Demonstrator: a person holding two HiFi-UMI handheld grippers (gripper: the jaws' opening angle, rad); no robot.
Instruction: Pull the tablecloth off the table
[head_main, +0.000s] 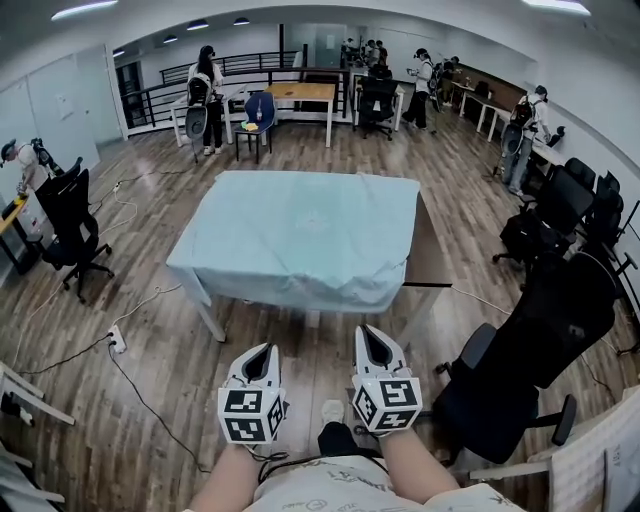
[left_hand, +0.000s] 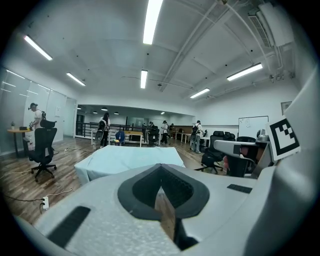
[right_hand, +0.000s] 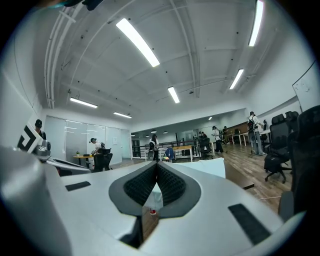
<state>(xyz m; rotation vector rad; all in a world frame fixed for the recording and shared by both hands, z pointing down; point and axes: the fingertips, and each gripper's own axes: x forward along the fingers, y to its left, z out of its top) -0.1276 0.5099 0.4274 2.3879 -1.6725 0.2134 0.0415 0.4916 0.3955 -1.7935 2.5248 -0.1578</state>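
The light blue tablecloth (head_main: 300, 235) is lying spread over the table (head_main: 428, 262), hanging down at the near edge & leaving a brown strip bare on the right. The L gripper (head_main: 264, 350) & R gripper (head_main: 371, 334) are hanging side by side near it, not touching it, both w/ jaws pressed together on nothing. A black office chair (head_main: 530, 340) is standing to the right.

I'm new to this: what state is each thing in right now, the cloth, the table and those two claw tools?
Tablecloth: spread on the table, hanging over the near edge, not yet pulled.
Table: covered, except a bare strip on its right side.
Left gripper: shut, empty, short of the cloth.
Right gripper: shut, empty, short of the cloth.
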